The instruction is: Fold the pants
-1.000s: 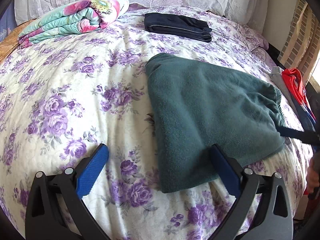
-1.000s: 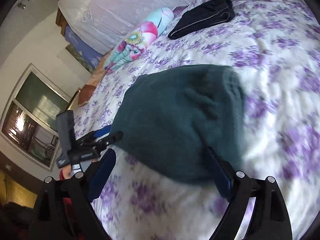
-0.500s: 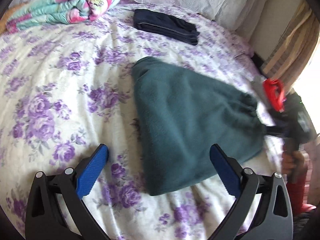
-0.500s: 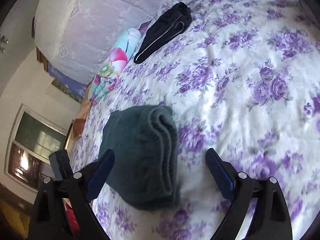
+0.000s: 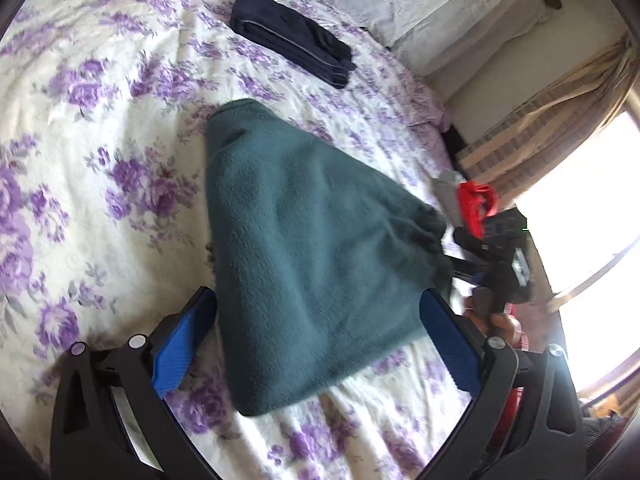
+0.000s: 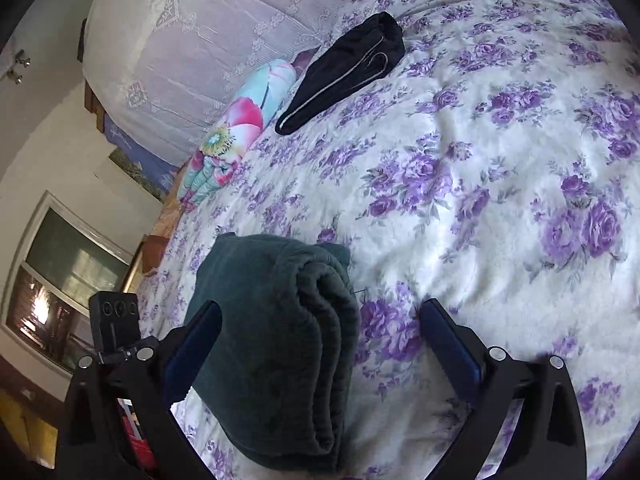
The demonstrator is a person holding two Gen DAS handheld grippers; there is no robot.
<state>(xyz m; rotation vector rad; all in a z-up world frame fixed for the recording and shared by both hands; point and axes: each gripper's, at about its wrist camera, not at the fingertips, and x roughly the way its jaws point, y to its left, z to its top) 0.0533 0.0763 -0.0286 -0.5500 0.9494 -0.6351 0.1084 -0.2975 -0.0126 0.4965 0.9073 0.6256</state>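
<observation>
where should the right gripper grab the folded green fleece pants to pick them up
Grip the rounded, stacked fold end of the green fleece pants, which faces the right gripper. Come in low along the bedspread from that end, one finger under and one over, so all layers are pinched together. The open jaws already straddle it; the far end looks flatter and looser.

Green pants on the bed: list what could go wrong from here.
1. The green pants lie folded in thick, rounded layers, and both tools, left and right, are open around them; the stack may spring open or slump.
2. The pants sit near the edge of the bed; a nudge might push them off.
3. The two tools are close together; the right tool is at the pants' far end, so they could bump.
</observation>
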